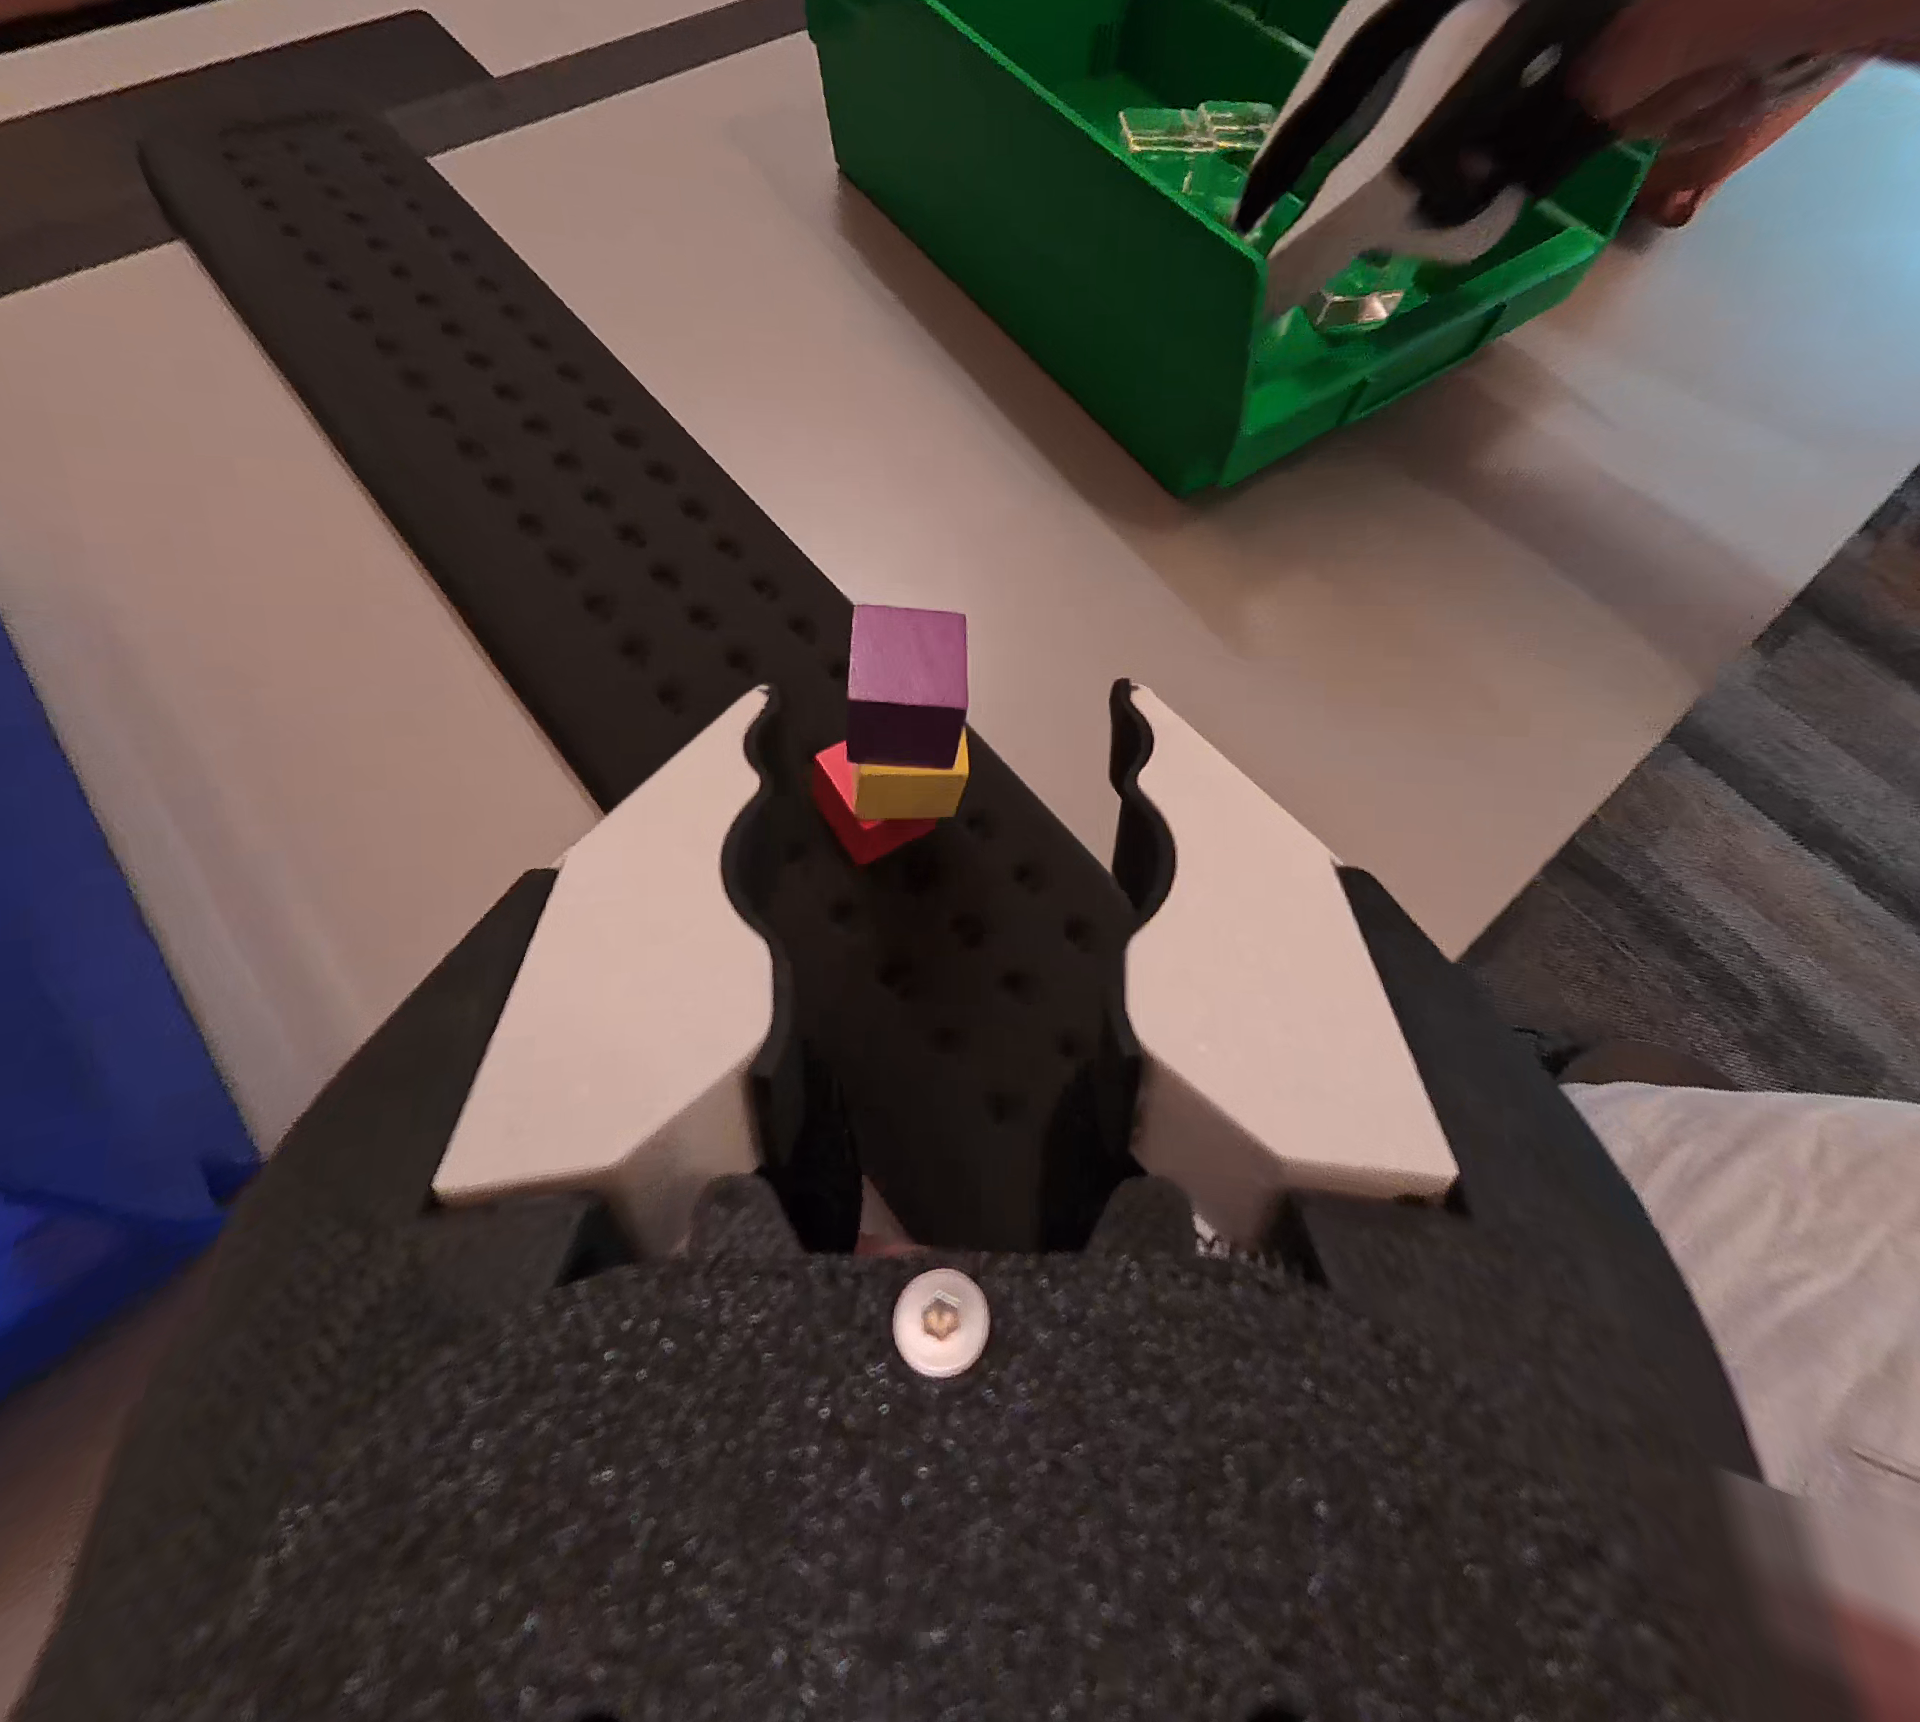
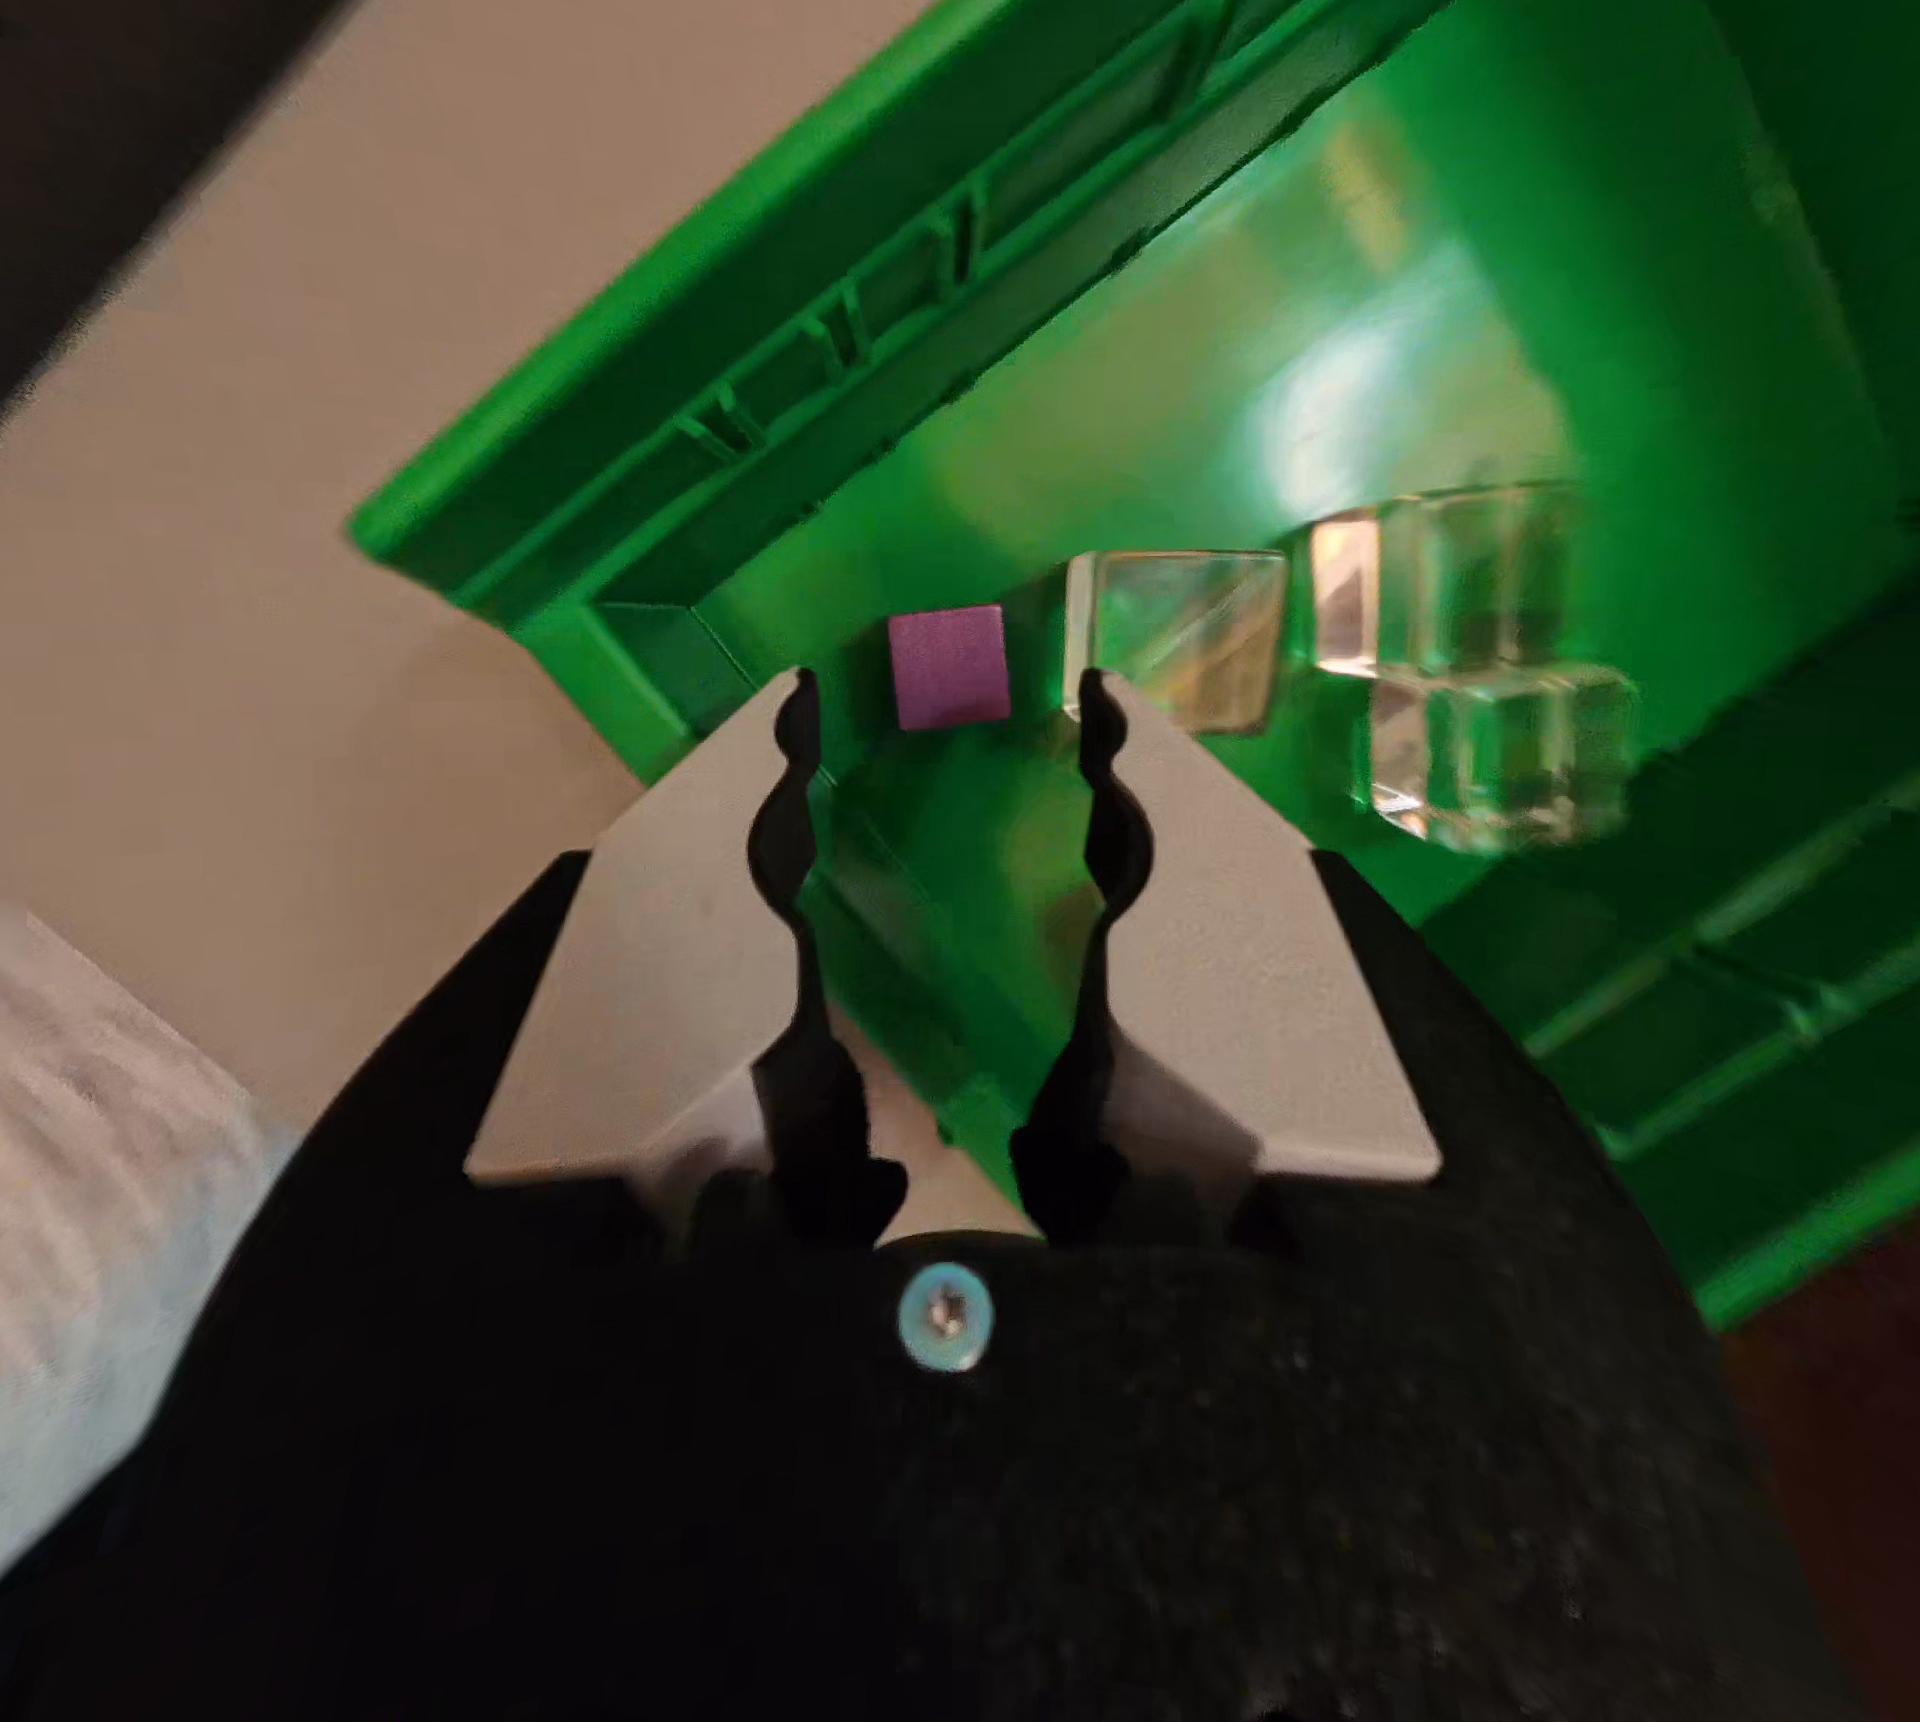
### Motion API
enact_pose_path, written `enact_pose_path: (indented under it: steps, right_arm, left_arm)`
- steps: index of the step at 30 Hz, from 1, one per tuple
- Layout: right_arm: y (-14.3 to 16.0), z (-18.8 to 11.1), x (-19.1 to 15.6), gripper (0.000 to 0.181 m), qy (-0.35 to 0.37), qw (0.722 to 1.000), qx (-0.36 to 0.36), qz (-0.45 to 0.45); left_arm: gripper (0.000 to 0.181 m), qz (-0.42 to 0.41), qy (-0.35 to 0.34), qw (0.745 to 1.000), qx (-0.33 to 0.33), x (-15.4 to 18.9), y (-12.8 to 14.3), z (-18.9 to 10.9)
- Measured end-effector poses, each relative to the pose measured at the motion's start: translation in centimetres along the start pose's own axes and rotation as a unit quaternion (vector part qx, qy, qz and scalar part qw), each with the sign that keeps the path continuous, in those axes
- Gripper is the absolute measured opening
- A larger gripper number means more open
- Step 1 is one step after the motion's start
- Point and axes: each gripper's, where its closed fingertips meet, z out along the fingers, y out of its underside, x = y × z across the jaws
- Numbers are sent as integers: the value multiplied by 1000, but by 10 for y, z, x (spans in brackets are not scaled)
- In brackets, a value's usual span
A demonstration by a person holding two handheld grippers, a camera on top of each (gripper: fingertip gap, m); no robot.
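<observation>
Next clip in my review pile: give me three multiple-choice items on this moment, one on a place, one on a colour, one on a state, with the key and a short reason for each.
1. Where does the stack of three small blocks stand?
A. on the black perforated mat
B. inside the green bin
C. on the blue surface at the left

2. Which colour is the top block of that stack?
A. red
B. yellow
C. purple

3. How do the right tongs stand?
A. shut on a clear cube
B. open, holding nothing
C. shut on a purple block

Key:
1 A: the stack sits on the black perforated mat, just ahead of the open left tongs.
2 C: the purple block lies over the yellow block and the red block.
3 B: the right tongs are parted over the green bin, with a purple cube and clear cubes beyond the tips, untouched.
</observation>
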Motion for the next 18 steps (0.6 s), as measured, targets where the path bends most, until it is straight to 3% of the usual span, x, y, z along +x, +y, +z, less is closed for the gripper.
enact_pose_path:
  steps: [4,8,10,15,18]
  right_arm:
    - [-28,-58,-33,50,3,980,189,68]
    - [-50,-84,-120,51,-145,914,352,139]
    - [-52,-81,-153,52,-219,881,378,180]
    - [-64,-67,-194,55,-377,801,371,281]
    - [-74,-60,-197,55,-410,783,355,304]
  left_arm:
    - [51,12,-11,1000,4,-5,-3,6]
    - [43,15,-8,1000,-4,-9,0,16]
    - [29,24,-4,1000,-18,-9,5,22]
    - [27,44,8,998,-34,-6,5,26]
    - [27,73,29,997,-19,5,-6,19]
